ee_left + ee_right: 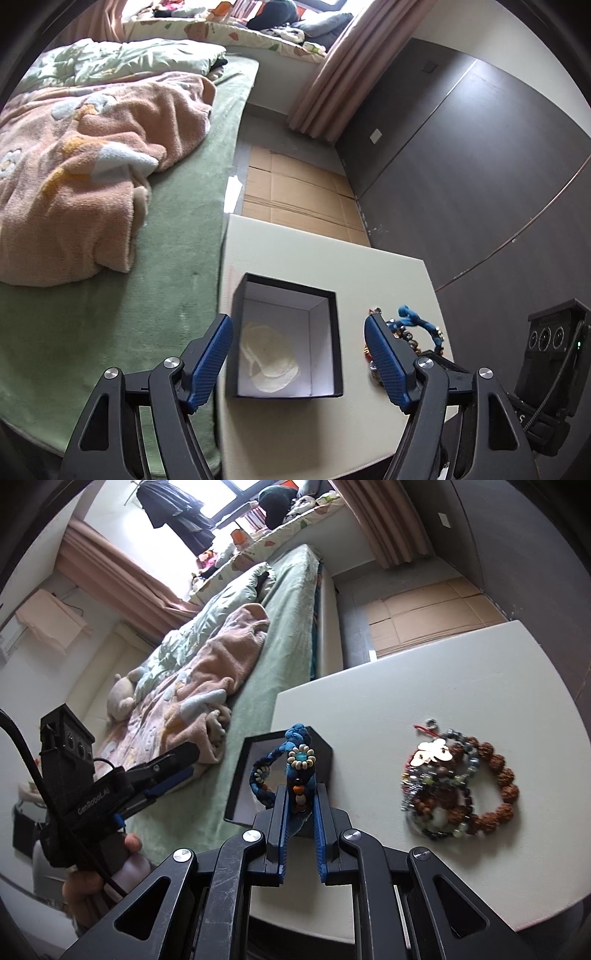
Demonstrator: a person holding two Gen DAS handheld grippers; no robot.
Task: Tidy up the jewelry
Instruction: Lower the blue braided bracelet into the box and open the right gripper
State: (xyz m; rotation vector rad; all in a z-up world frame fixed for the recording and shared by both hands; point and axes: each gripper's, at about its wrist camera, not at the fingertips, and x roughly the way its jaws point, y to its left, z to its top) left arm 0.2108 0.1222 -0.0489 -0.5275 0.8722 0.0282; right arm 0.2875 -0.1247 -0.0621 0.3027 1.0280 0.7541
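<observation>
A black box (288, 343) with a white inside stands open on the pale table (388, 273); a whitish pad lies in it. My left gripper (299, 332) is open, its blue fingers either side of the box. My right gripper (300, 794) is shut on a blue braided bracelet (295, 760) with bead flowers, held just above the table beside the box (280, 775). A pile of beaded bracelets (461, 786) lies on the table to the right. In the left wrist view the blue bracelet (413, 319) shows behind my right finger.
A bed with a green sheet (110, 332) and a pink blanket (92, 166) runs along the table's left side. Cardboard (303, 192) covers the floor beyond the table. A dark wall (480, 166) stands to the right.
</observation>
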